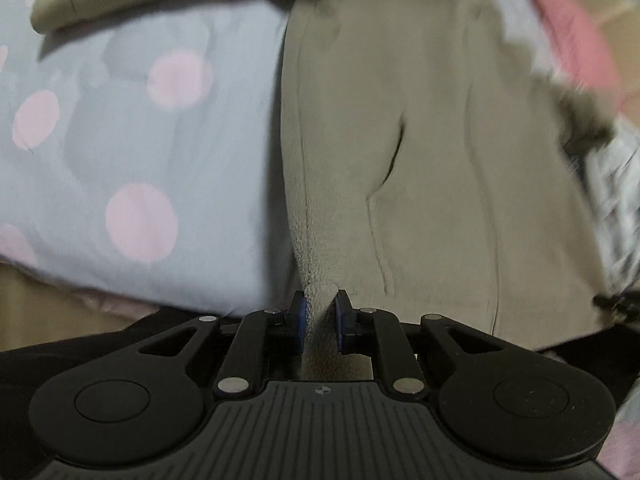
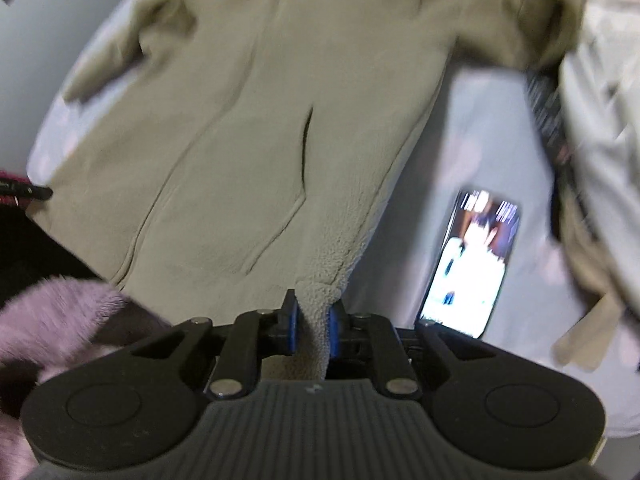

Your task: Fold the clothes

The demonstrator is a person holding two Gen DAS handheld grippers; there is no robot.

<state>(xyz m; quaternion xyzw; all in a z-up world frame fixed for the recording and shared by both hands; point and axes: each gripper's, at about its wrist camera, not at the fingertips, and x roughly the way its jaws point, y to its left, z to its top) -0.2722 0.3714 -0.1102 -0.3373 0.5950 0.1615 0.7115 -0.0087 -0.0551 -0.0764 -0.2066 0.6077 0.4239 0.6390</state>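
A beige fleece jacket (image 1: 400,120) lies spread on a grey bed sheet with pink dots (image 1: 140,120). My left gripper (image 1: 319,312) is shut on the jacket's bottom left hem corner, with fleece pinched between its blue pads. In the right wrist view the same jacket (image 2: 260,120) stretches away with both sleeves out and a slit pocket showing. My right gripper (image 2: 314,316) is shut on the bottom right hem corner, and the fabric bunches between its pads. Both corners are lifted off the sheet.
A phone with a lit screen (image 2: 472,264) lies on the sheet right of the jacket. Grey and tan clothes (image 2: 592,160) pile at the right. A purple fuzzy garment (image 2: 52,316) sits at lower left. Pink fabric (image 1: 568,32) lies at the far right.
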